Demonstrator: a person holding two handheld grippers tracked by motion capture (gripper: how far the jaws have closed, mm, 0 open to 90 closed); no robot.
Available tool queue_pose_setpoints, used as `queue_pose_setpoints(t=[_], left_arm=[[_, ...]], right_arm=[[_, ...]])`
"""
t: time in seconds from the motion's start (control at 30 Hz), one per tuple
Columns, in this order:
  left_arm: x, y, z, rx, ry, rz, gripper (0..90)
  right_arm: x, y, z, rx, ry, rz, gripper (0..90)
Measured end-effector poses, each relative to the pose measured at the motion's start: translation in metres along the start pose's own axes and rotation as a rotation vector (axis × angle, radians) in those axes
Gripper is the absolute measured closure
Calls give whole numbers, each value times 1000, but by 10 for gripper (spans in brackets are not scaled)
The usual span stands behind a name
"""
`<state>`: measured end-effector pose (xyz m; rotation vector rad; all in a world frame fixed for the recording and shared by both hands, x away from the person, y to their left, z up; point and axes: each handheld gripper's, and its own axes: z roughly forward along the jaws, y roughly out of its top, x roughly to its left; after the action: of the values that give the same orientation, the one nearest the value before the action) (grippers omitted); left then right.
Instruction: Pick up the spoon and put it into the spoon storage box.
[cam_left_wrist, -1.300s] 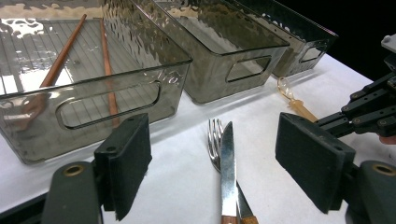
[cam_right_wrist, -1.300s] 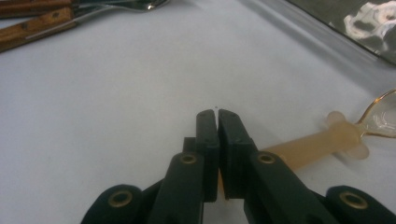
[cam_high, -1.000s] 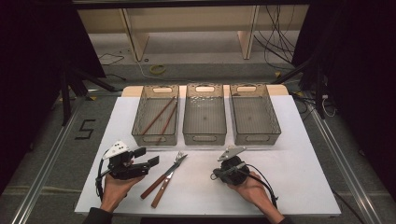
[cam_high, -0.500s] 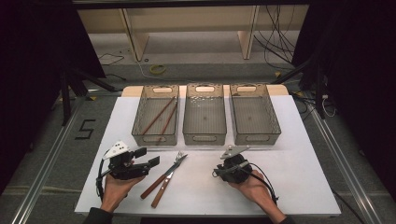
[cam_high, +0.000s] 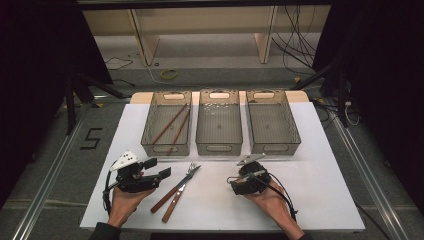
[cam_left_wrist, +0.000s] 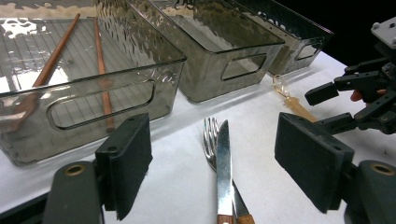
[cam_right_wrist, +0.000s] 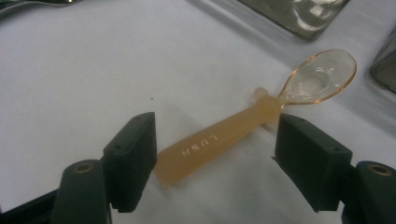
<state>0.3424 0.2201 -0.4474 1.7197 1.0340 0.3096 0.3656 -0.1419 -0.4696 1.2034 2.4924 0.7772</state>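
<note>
A translucent orange spoon (cam_right_wrist: 243, 121) lies on the white table, bowl toward the bins. My right gripper (cam_right_wrist: 215, 136) is open around its handle, the left jaw close to the handle's end. In the high view my right gripper (cam_high: 239, 181) sits low at front right of centre. A fork (cam_left_wrist: 211, 135) and a wooden-handled knife (cam_left_wrist: 224, 158) lie side by side in front of my open left gripper (cam_left_wrist: 212, 140). From above, my left gripper (cam_high: 157, 169) is just left of the fork and knife (cam_high: 176, 192). The spoon (cam_left_wrist: 292, 100) also lies near the middle bin.
Three smoky clear bins stand in a row at the back: left (cam_high: 165, 146), middle (cam_high: 219, 146), right (cam_high: 272, 146). Two brown chopsticks (cam_high: 170, 125) lie in the left bin. The white table top (cam_high: 325, 190) ends at dark floor on every side.
My right gripper has shifted slightly over the spoon. The left gripper, fork and knife have stayed where they were.
</note>
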Motion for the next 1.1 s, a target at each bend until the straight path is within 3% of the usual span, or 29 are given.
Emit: queue_pose_setpoints(t=[0.2,0.73,1.1], left_arm=[[0,0,0,-1,-2,2,268],[0,0,0,-1,-7,16,272],[-1,0,0,1,-7,20,273]], right_arm=[[0,2,4,21,18,47,294],[3,9,11,75,19,5,402],[5,8,9,90,63,-15,596]])
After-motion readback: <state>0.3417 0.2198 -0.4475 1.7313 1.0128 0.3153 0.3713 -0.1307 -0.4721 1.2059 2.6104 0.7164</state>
